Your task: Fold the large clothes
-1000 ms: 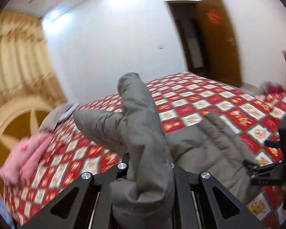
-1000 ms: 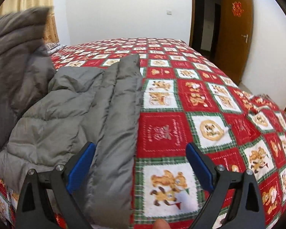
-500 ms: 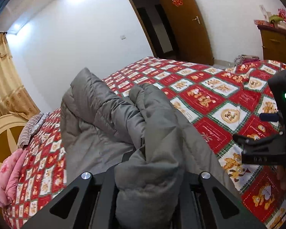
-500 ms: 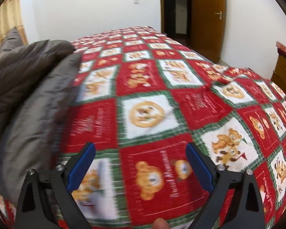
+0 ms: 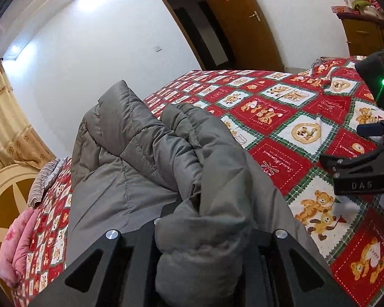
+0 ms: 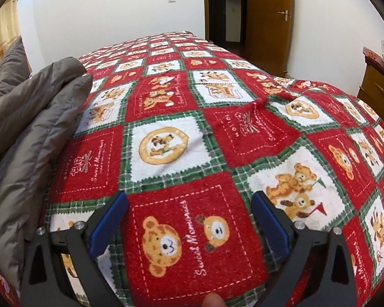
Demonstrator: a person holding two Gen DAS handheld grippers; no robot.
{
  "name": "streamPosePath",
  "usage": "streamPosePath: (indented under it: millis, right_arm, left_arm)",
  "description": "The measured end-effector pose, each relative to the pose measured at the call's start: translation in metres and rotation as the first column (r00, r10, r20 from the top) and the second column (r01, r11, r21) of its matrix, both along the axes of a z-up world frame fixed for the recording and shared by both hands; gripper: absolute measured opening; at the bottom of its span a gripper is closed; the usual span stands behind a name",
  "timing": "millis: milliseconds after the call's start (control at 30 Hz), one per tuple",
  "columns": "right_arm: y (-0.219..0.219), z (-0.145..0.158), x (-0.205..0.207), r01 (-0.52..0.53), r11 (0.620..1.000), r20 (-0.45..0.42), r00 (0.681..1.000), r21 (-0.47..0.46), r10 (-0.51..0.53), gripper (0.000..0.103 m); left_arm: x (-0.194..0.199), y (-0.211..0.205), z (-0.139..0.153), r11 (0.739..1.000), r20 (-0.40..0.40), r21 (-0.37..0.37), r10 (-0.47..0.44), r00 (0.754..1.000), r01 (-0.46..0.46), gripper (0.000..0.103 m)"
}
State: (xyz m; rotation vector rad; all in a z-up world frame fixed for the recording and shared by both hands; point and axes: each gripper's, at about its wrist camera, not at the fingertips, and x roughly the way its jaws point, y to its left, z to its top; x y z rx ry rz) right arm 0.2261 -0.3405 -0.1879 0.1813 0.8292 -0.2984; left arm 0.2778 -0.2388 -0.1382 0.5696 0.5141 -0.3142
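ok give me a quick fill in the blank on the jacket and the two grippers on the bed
1. The fabric bunched between the left gripper fingers belongs to a padded ____ jacket.
2. The right gripper has ____ between its blue pads.
3. Under the right gripper lies a red bedspread printed with teddy ____.
4. In the right wrist view the jacket lies to the ____ of the gripper.

Missing words: grey; nothing; bears; left
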Motion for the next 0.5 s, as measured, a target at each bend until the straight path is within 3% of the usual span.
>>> streamPosePath:
  millis: [167,500]
  right_arm:
    - [0.002,-0.002,0.001,-0.005,1.0,-0.004,1.0,-0.012,0.005,0.103]
    - [0.001,-0.003,0.001,-0.006,1.0,0.002,1.0,-0.009,0.006,0.103]
  left_arm:
    - [-0.001,-0.005,0.002,1.0,0.001,0.004,0.011,1.0,-0.011,0.02]
    - [-0.008,-0.006,0.018,1.0,0.022,-0.018,0.023,0.999,-0.022,0.036]
